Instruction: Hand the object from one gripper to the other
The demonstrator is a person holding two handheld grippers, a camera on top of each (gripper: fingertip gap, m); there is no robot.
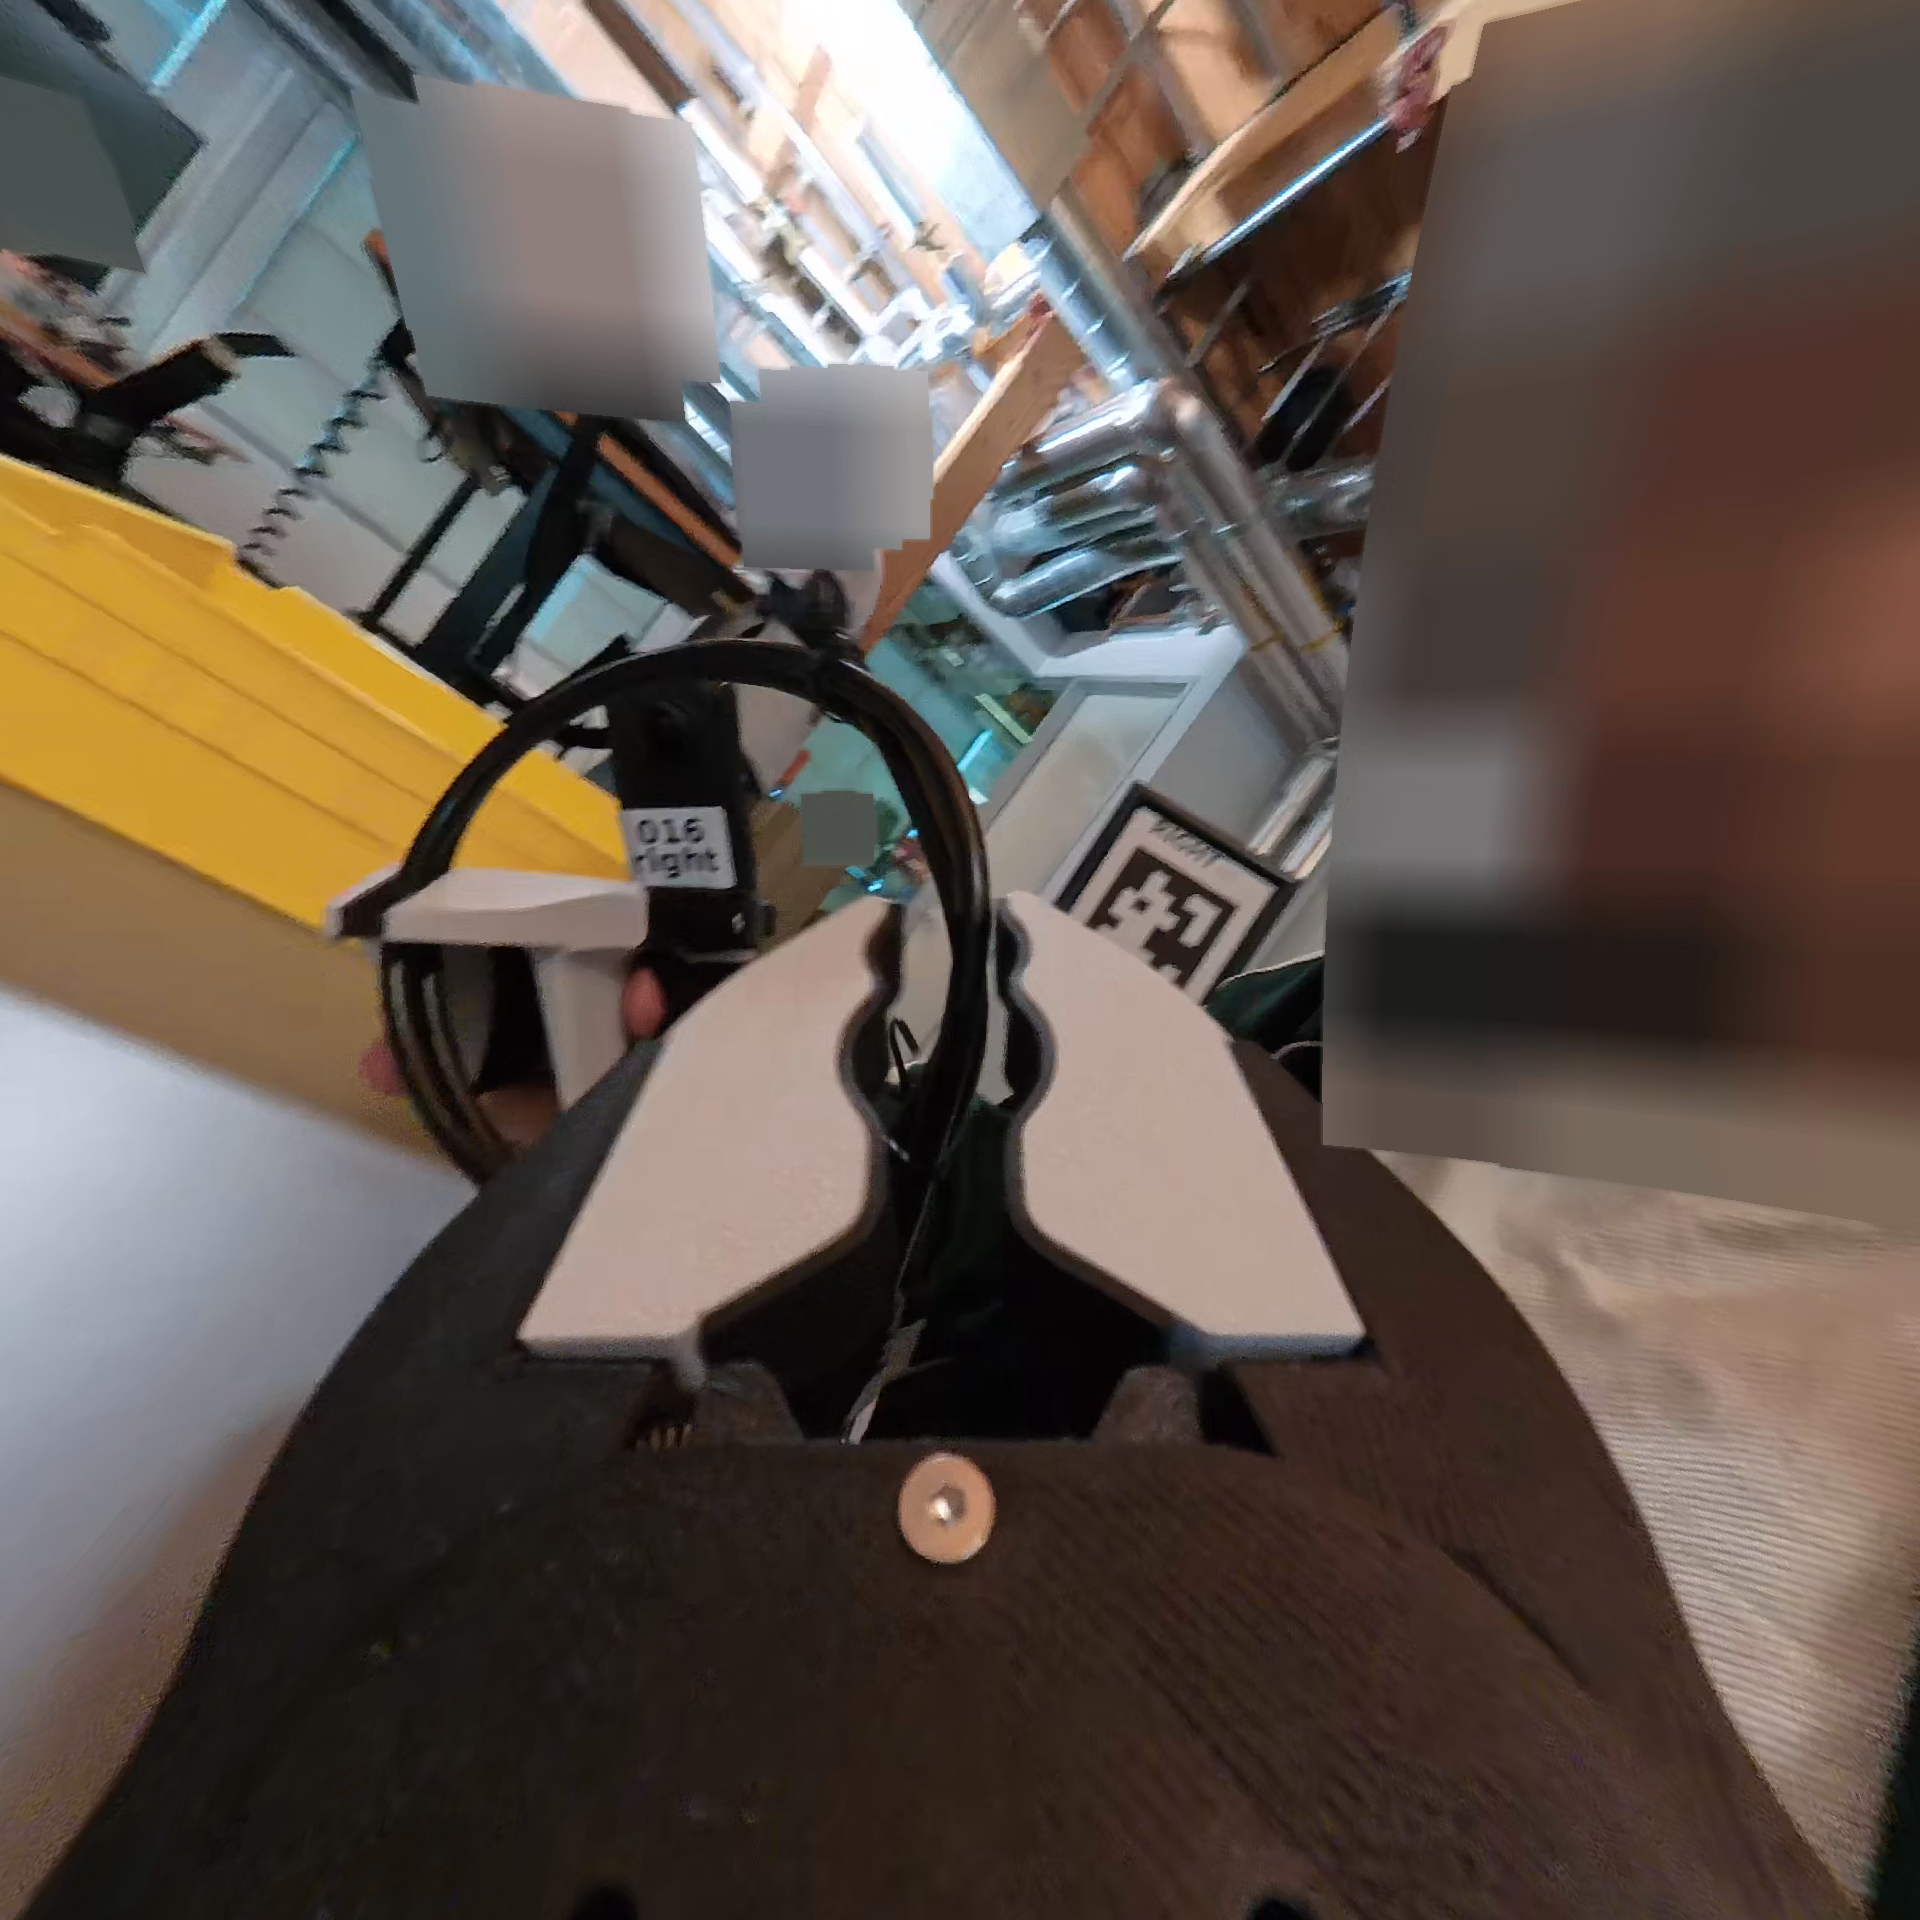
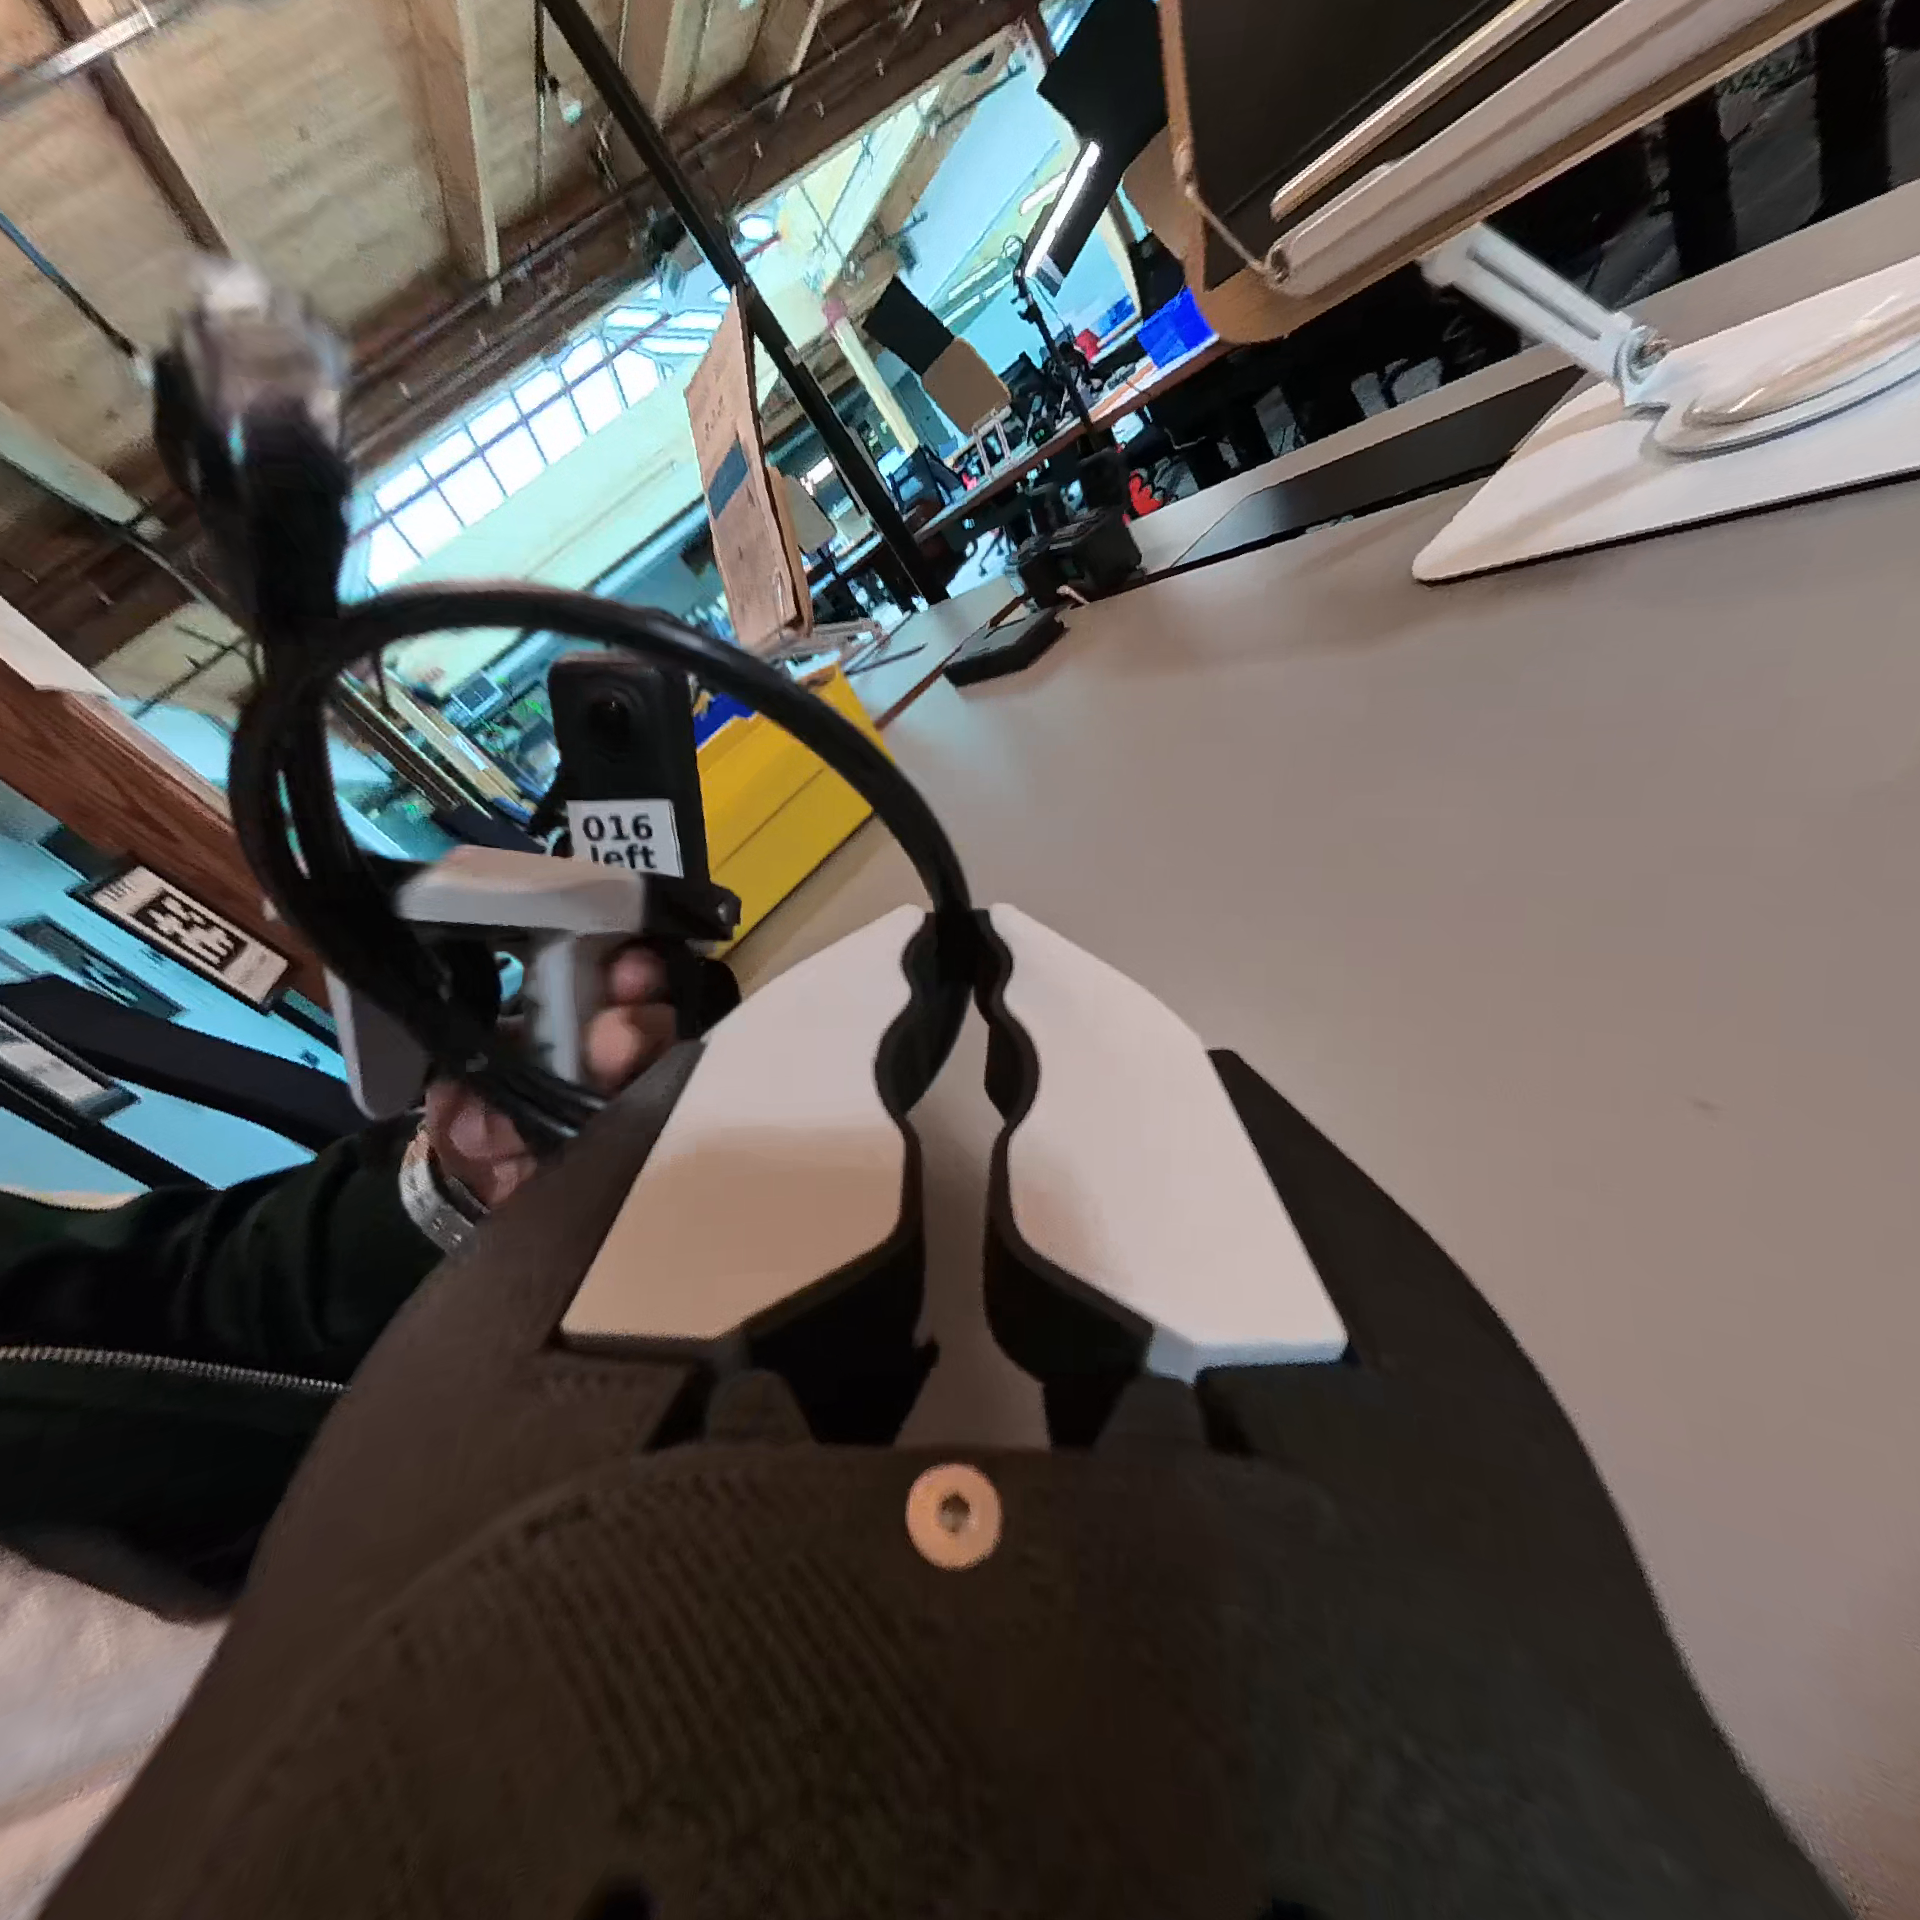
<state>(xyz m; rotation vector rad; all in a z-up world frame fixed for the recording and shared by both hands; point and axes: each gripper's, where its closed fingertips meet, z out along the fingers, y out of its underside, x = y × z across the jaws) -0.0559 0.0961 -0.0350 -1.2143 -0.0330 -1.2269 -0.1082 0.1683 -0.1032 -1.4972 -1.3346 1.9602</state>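
A coiled black cable [image 1: 940,769] hangs in the air between both grippers. My left gripper [image 1: 948,920] is open, with a clear gap between its white fingers; the coil's right side runs down through that gap. My right gripper [image 1: 384,914] shows at the left of the left wrist view, pinching the coil's other side. In the right wrist view my right gripper [image 2: 958,925] is shut on the cable [image 2: 831,727] at its fingertips. The left gripper [image 2: 416,966] shows there with its fingers apart around the bundled strands. The cable's plug ends [image 2: 281,416] stick up, blurred.
A beige table [image 2: 1351,831] lies below the grippers. A white monitor stand base [image 2: 1662,468] sits at its far right. Yellow bins [image 1: 208,675] stand at the far end. A framed black-and-white marker [image 1: 1174,914] leans behind. A person's dark sleeve [image 2: 208,1278] is at the left.
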